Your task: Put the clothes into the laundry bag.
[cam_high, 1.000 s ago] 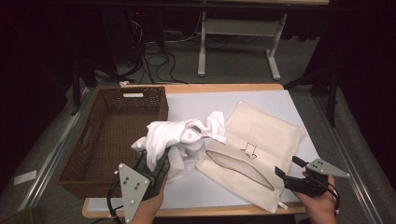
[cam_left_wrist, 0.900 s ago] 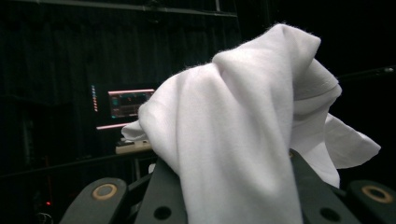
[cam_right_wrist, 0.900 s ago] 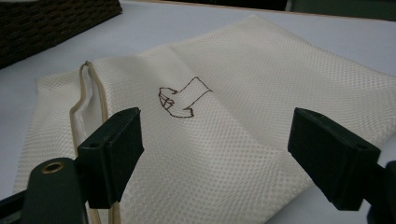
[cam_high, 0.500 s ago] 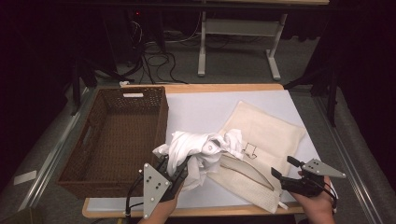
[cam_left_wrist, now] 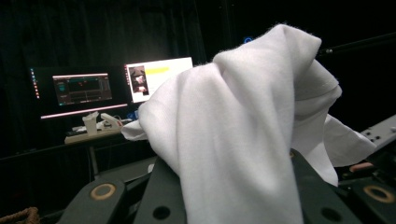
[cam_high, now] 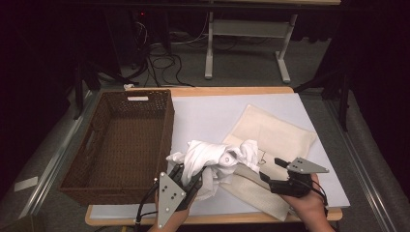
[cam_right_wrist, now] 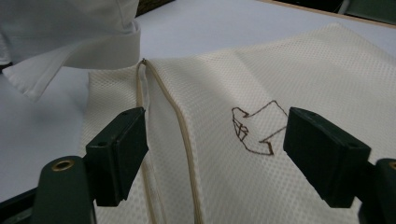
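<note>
Since the earlier frames the white garment (cam_high: pixel 212 159) has travelled rightward from beside the wicker basket (cam_high: pixel 121 140) until its bulk overlaps the cream mesh bag's (cam_high: pixel 275 135) near-left end. The left gripper (cam_high: pixel 186 181) stays clamped on its lower folds. Just right, the right gripper (cam_high: pixel 270 176) hovers, jaws apart, over the bag's zipper opening, which runs away from it toward the garment.

Lit monitors (cam_left_wrist: pixel 121 84) beyond a dark desk (cam_left_wrist: pixel 70 144)

A dim lab: lit monitors (cam_left_wrist: pixel 121 84), black curtains (cam_left_wrist: pixel 93 32), floor cables (cam_high: pixel 164 58), bare desk frame (cam_high: pixel 246 43).
</note>
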The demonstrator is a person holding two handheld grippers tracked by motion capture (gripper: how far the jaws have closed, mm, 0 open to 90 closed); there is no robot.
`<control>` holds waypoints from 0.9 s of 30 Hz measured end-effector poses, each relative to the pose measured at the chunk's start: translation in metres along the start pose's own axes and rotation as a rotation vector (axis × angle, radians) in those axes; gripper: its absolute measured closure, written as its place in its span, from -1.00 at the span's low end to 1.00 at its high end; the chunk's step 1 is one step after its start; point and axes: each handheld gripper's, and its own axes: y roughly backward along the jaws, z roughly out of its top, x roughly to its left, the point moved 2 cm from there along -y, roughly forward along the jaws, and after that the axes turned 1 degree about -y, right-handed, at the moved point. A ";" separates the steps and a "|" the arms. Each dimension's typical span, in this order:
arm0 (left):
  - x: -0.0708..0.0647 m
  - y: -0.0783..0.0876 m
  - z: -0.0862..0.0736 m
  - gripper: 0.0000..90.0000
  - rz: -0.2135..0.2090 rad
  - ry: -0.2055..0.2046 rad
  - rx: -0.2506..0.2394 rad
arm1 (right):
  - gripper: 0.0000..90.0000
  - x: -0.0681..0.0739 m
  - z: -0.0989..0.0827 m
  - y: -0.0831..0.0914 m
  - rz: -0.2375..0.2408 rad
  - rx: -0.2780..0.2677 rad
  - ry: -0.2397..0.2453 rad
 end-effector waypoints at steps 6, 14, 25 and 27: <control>0.003 0.003 0.000 0.73 0.007 0.005 -0.006 | -0.49 0.005 -0.001 -0.023 -0.044 0.046 0.036; 0.004 0.006 0.004 0.73 0.016 0.003 -0.019 | 0.16 0.008 -0.018 -0.016 -0.015 0.101 0.052; 0.001 0.000 0.016 0.73 0.002 0.012 -0.071 | 0.95 0.013 0.000 -0.038 0.056 0.154 0.059; 0.001 -0.002 0.018 0.73 0.005 0.034 -0.085 | 0.95 0.019 0.007 -0.041 0.081 0.145 0.046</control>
